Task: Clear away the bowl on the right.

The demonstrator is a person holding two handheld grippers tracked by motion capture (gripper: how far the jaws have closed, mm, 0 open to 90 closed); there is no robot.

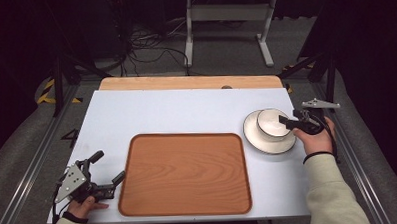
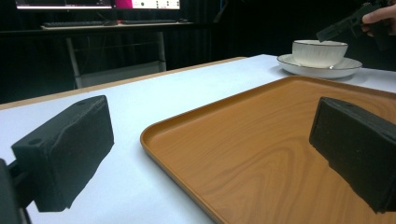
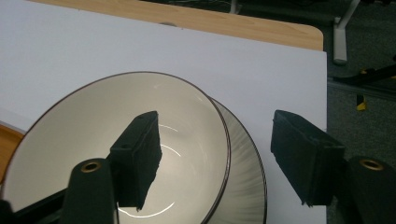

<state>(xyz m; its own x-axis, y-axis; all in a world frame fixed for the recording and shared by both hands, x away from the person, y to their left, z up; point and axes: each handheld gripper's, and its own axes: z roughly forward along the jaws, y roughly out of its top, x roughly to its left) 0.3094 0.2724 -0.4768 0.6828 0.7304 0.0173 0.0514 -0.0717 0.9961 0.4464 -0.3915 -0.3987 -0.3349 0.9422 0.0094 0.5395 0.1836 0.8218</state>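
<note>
A tangle of black cables [image 1: 149, 48] lies on the floor beside white desk legs [image 1: 228, 26].

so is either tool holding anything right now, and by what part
Nothing is held yet. The right tool is open, straddling the bowl rim, one jaw inside. The left tool is open and empty.

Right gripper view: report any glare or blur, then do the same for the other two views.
Right gripper view: curved glints inside the bowl, near jaws soft. Left gripper view: tray evenly lit, near jaws blurred, background dark. High view: table bright, surroundings nearly black, sharp overall.
</note>
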